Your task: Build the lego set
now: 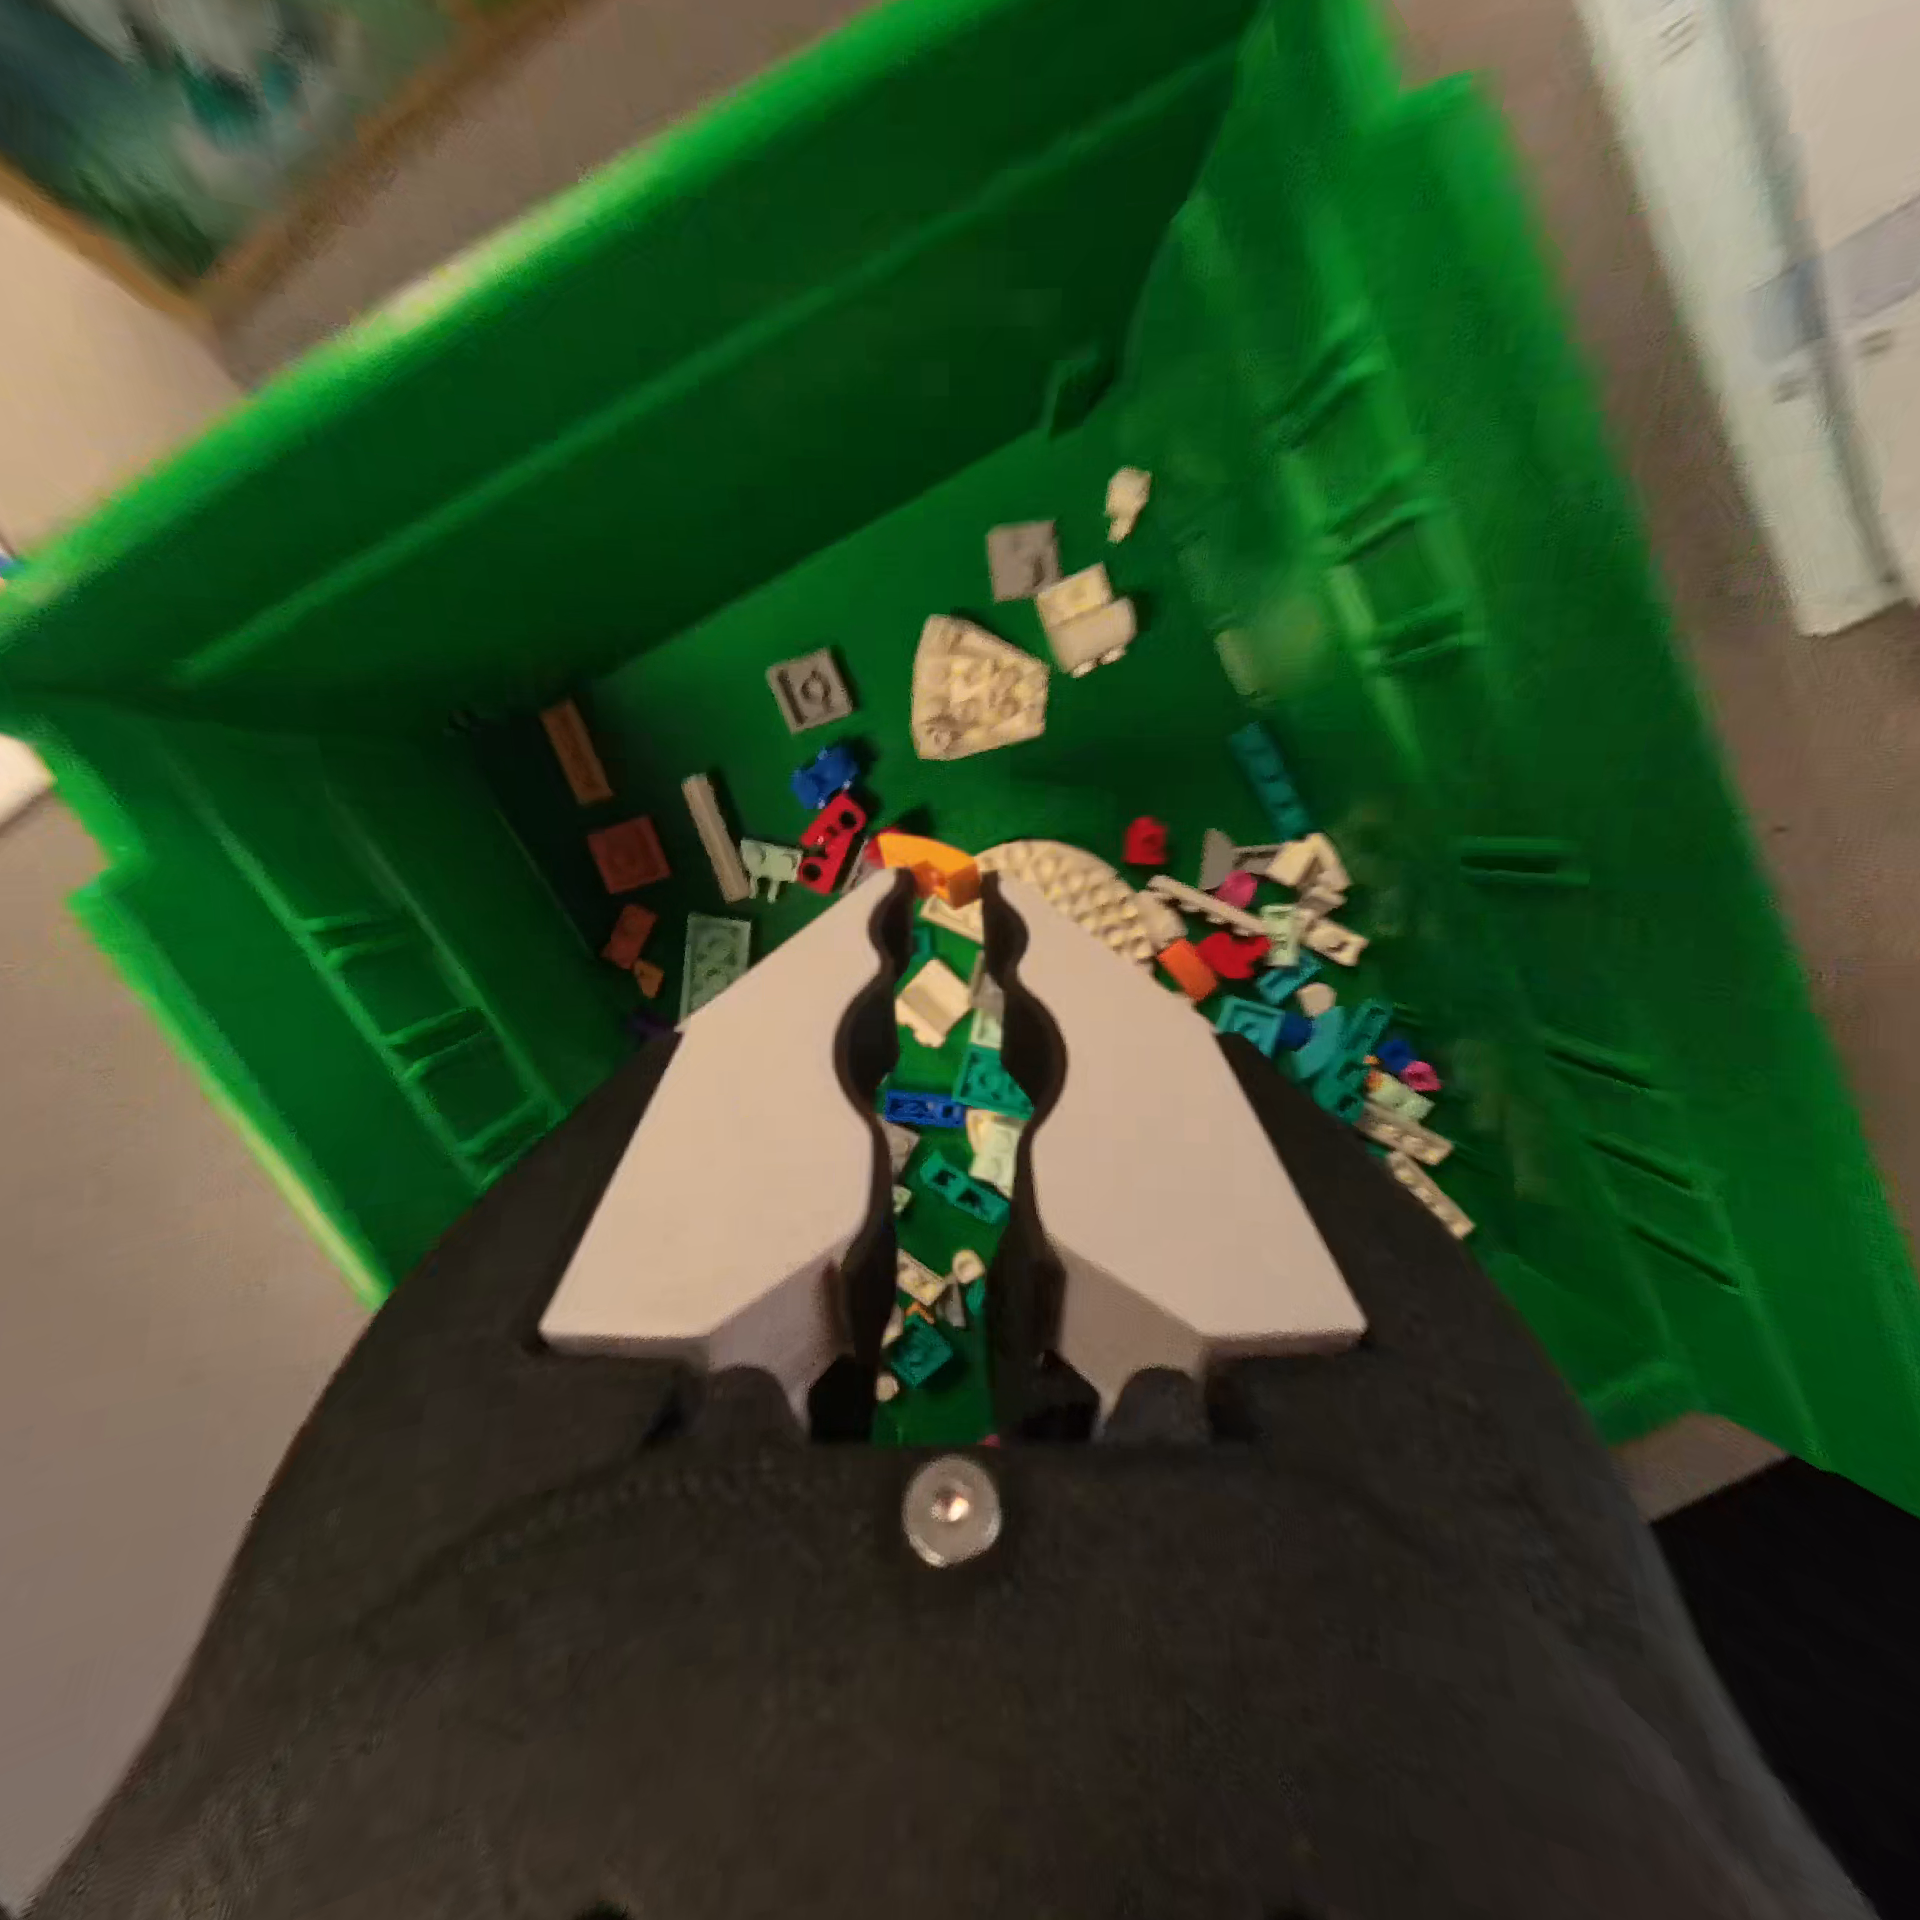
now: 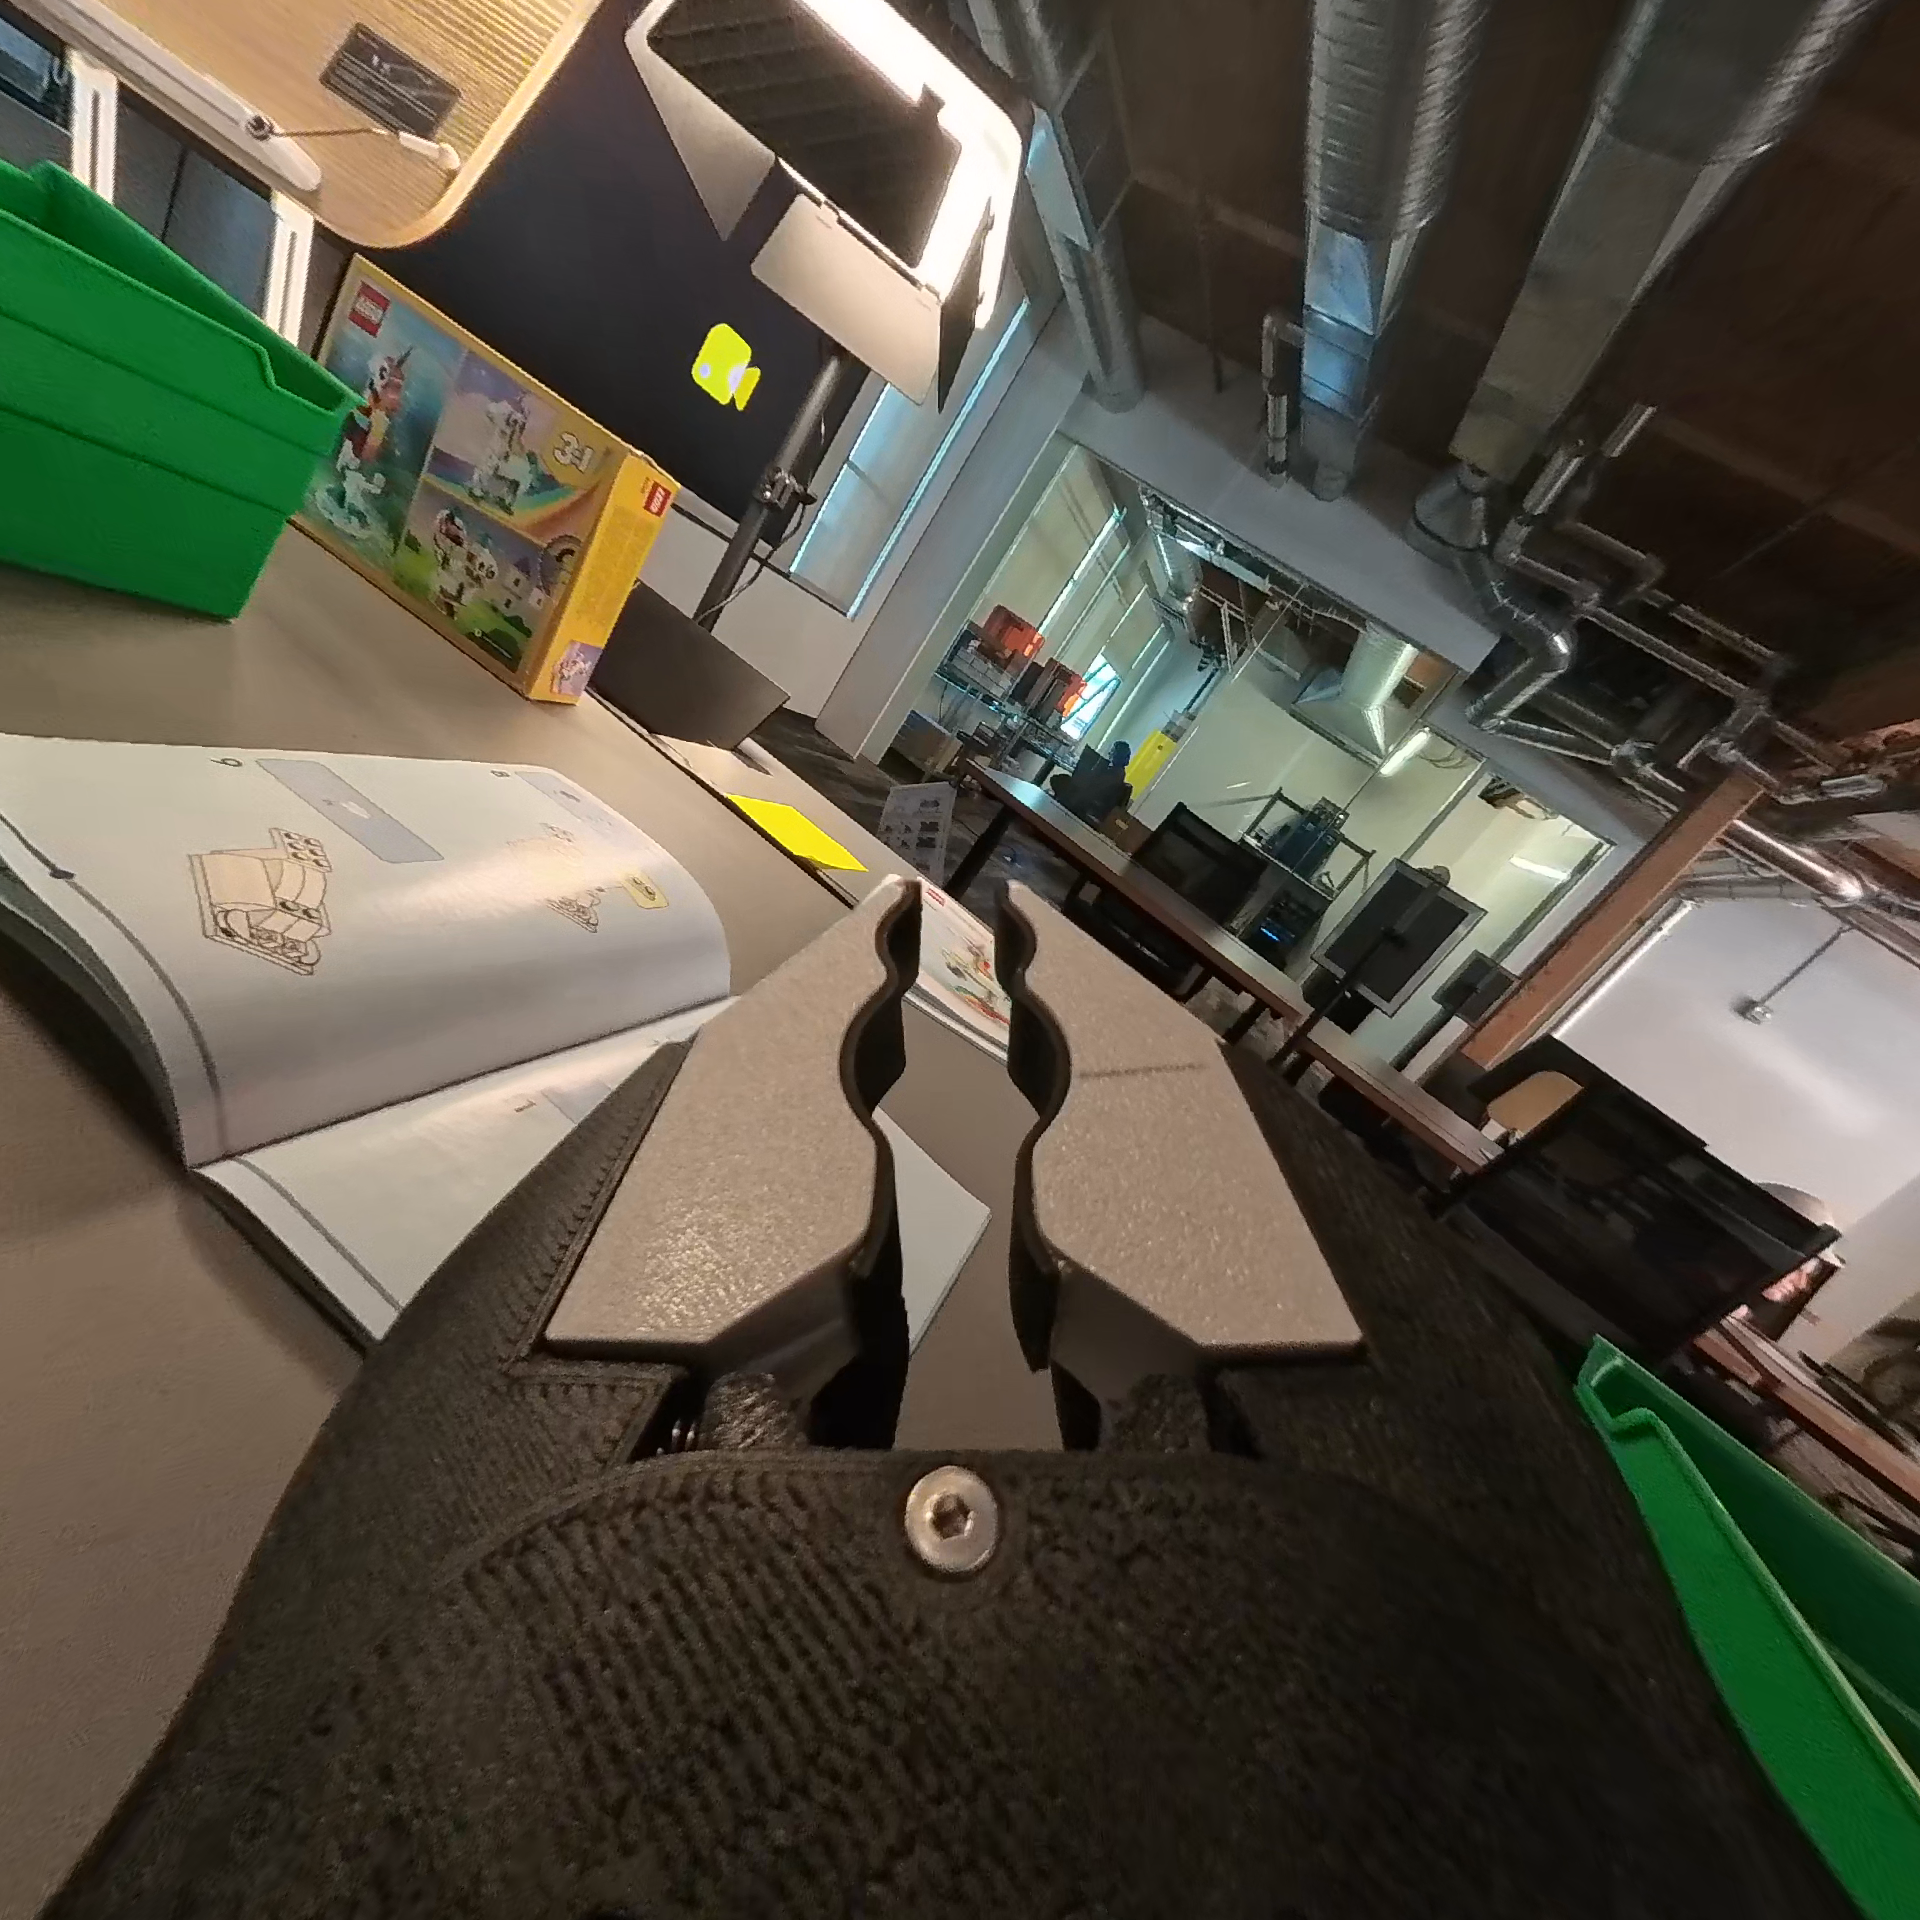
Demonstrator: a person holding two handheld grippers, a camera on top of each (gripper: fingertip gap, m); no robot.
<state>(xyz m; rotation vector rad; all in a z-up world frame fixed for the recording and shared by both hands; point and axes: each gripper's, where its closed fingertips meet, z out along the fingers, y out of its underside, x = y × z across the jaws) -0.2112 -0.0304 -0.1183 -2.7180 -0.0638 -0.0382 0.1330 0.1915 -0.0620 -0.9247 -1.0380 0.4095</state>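
Left tongs (image 1: pixel 940 883): tips set a narrow gap apart, an orange curved piece (image 1: pixel 928 860) seen right at that gap. Whether it is pinched or merely lies beyond the tips cannot be told; the view is blurred.

Just past and right of the tips, a tan rounded plate (image 1: pixel 1081 894) lies flat, its long axis running near-right to far-left. Beyond it, a tan wedge plate (image 1: pixel 975 688) and two grey square tiles (image 1: pixel 812 688) are scattered toward the far wall. A red brick (image 1: pixel 834 831) and a blue piece (image 1: pixel 826 774) lie just left of the tips. A dense heap of teal, white and pink parts (image 1: pixel 1340 1029) is banked along the right wall. All loose pieces are held in the green bin (image 1: pixel 644 436), which the left tongs are pointed down into.

Right tongs (image 2: pixel 961 904): slightly parted, nothing between them, held low over the counter (image 2: pixel 343 665). To their left, the open instruction booklet (image 2: pixel 416 935) is spread on the counter. Farther off, the set's box (image 2: pixel 488 520) stands beside a green bin (image 2: pixel 135 416); the rim of another green bin (image 2: pixel 1766 1621) is seen at the near right.

Judgement: a part is being selected. The pieces lie directly ahead of and below the left tongs, which are far nearer them than the right. No assembled model is seen, so the build is judged barely begun.
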